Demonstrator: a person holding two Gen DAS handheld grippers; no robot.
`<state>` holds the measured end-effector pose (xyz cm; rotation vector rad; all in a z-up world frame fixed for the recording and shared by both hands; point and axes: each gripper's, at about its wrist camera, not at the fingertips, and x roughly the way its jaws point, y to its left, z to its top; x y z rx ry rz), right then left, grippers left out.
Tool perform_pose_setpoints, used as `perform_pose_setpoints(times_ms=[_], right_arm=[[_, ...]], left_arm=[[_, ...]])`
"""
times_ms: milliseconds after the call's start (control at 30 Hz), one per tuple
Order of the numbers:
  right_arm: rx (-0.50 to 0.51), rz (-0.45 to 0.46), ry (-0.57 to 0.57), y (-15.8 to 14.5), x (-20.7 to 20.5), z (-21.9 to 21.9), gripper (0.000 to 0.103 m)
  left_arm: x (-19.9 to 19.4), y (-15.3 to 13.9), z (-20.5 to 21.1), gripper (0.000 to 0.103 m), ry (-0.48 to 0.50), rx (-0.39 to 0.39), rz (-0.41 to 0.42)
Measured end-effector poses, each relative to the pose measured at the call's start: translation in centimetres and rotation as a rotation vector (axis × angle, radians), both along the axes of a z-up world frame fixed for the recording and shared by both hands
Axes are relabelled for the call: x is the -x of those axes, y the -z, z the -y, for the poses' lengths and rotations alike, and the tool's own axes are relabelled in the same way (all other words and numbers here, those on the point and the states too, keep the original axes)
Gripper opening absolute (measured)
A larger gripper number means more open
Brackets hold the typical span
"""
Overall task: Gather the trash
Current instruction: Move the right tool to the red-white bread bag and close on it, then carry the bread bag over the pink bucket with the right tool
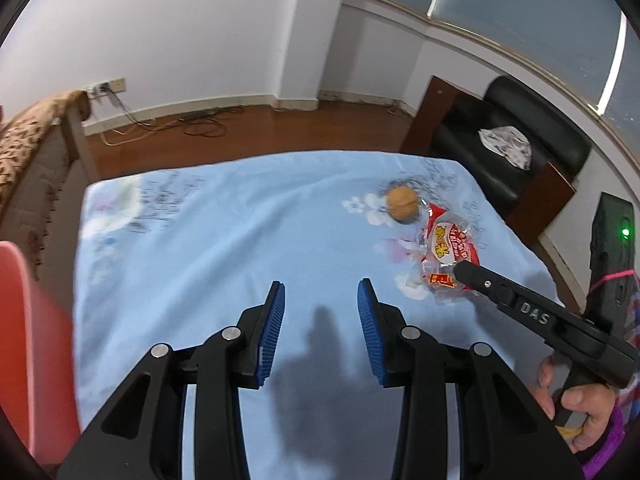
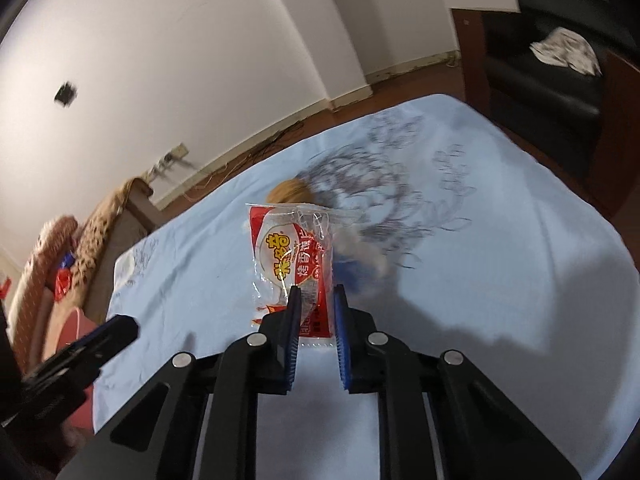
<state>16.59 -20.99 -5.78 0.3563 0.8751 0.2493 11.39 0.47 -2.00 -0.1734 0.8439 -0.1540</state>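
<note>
While left gripper (image 1: 320, 300) gapes empty, right gripper (image 2: 316, 304) pinches snack wrapper (image 2: 292, 248) near edge.

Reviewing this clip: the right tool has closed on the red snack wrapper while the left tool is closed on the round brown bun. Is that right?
Not quite. The left tool is open and empty over the blue cloth, as the left wrist view shows; the bun lies untouched. The right tool does grip the wrapper.

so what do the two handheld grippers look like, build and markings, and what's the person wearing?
Both match: black plastic linkage arms with silver pivot pins, and fingers faced with ribbed blue pads. Left gripper, right gripper. From the left wrist view, the right one has a pistol-style handle and white "DAS" lettering on its side. The hand on it shows a purple sleeve cuff. No cables visible.
</note>
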Motion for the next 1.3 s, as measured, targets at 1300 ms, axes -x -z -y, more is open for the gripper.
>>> perform_pose_setpoints(times_ms=[1300], right_arm=[[-0.11, 0.023, -0.074, -1.1, 4.7, 1.1, 0.014]], left_arm=[[-0.9, 0.4, 2.7, 0.038, 0.019, -0.009, -0.017]])
